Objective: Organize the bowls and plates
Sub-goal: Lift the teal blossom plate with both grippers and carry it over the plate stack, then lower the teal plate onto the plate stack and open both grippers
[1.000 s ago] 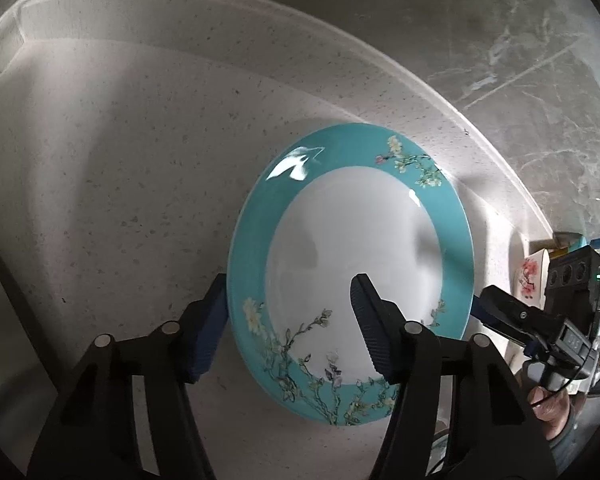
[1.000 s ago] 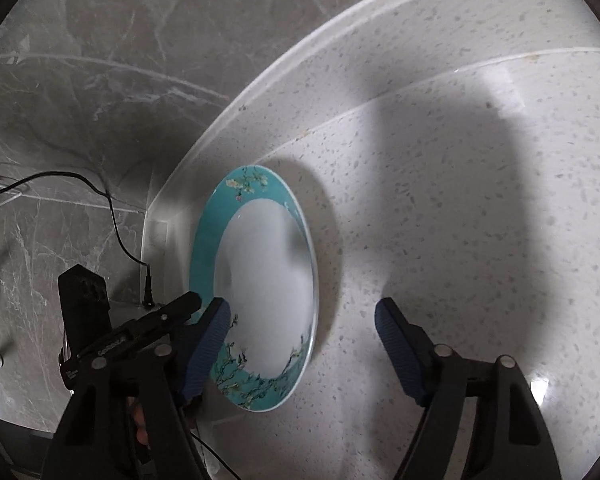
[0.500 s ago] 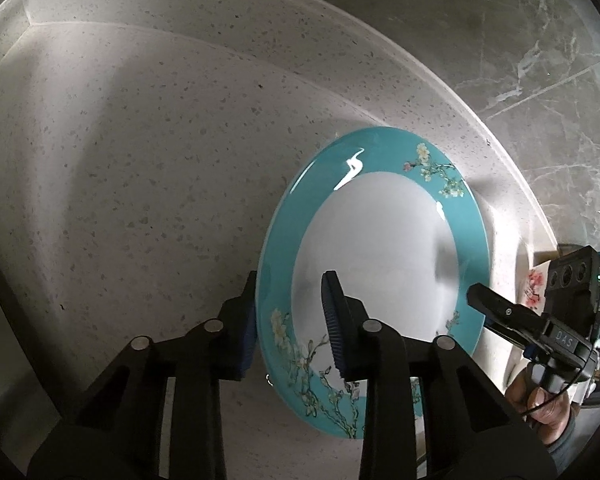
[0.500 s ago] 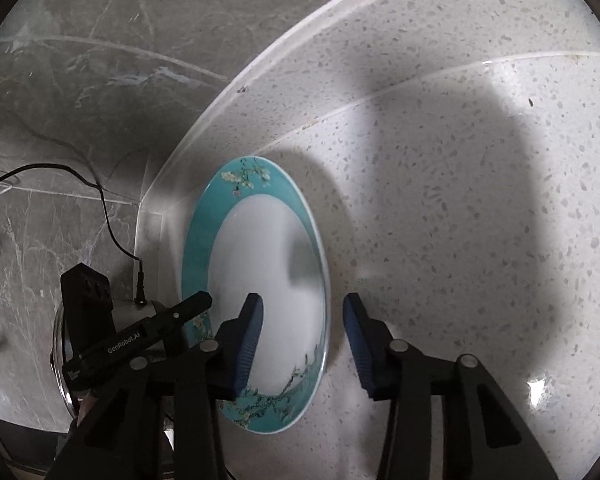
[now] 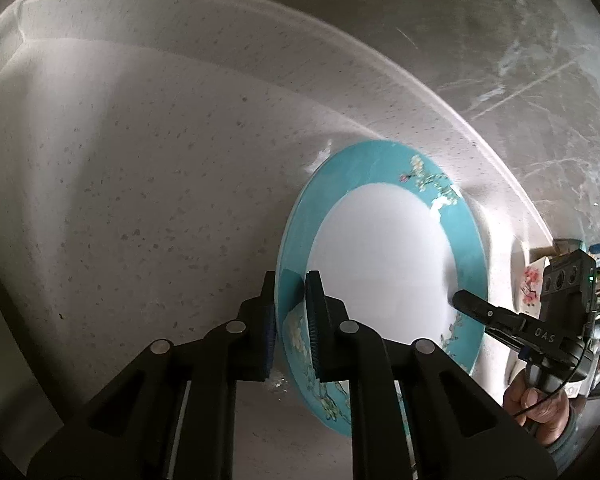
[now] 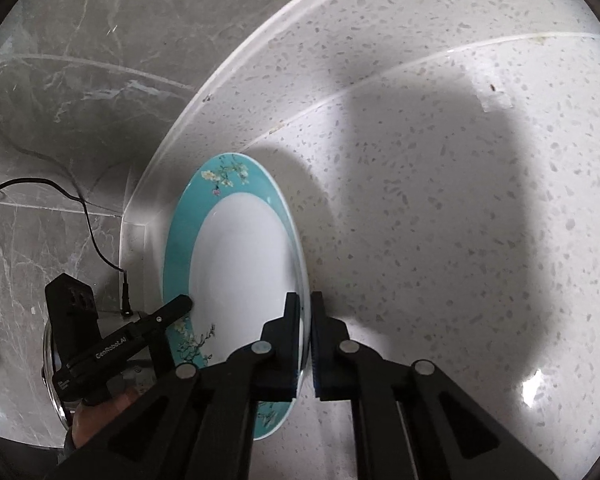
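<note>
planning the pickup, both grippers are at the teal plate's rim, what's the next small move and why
Probably lift together, level and slow. The right gripper is shut on the teal floral plate; the left gripper is closing on the opposite rim. The plate lies on the speckled countertop.

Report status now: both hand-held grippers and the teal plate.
Left hand-held gripper closing on teal plate rim. Right hand-held gripper shut on opposite rim. Plate tilted on speckled counter. Nothing in the way.

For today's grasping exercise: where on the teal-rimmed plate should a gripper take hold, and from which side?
Grip the teal-rimmed plate by its thin rim, at opposite edges, coming from outside. It is wide and shallow, so only the rim fits between the pads. The left gripper is closing there; the right gripper pinches the other edge.
</note>
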A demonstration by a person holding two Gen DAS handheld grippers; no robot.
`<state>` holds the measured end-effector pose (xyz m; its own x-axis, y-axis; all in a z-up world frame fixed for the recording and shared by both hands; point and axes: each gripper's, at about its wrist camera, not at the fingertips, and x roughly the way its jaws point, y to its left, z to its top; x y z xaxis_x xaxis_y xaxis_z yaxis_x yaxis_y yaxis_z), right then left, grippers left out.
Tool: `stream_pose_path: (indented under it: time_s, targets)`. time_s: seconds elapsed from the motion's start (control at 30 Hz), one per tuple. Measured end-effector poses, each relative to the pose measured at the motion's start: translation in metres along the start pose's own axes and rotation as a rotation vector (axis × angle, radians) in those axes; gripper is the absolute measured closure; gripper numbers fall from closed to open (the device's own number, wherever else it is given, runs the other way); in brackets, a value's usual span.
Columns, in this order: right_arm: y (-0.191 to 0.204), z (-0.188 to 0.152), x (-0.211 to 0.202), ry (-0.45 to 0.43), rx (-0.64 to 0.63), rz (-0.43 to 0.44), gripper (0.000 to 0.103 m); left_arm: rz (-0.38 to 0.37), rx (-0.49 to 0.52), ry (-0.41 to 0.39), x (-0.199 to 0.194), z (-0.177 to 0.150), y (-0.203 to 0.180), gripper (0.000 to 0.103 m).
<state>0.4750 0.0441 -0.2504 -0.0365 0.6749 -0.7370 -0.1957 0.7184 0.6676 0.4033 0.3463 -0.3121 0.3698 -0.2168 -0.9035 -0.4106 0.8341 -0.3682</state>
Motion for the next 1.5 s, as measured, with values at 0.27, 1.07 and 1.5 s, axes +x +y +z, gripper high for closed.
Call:
stream_pose_path:
  time_s: [0.27, 1.07, 1.5]
  targets:
    - [-0.001, -0.011, -0.02, -0.042, -0.029, -0.035, 0.095, -0.018, 0.026, -0.008, -0.012, -0.012, -0.005, 0.092]
    - [0.02, -0.122, -0.146, -0.285, -0.038, -0.066, 0.093, -0.138, 0.283, -0.058, -0.112, -0.113, -0.084, 0.092]
    - [-0.007, -0.224, -0.184, -0.364, 0.061, -0.118, 0.092, -0.158, 0.452, 0.032, -0.12, -0.22, -0.107, 0.091]
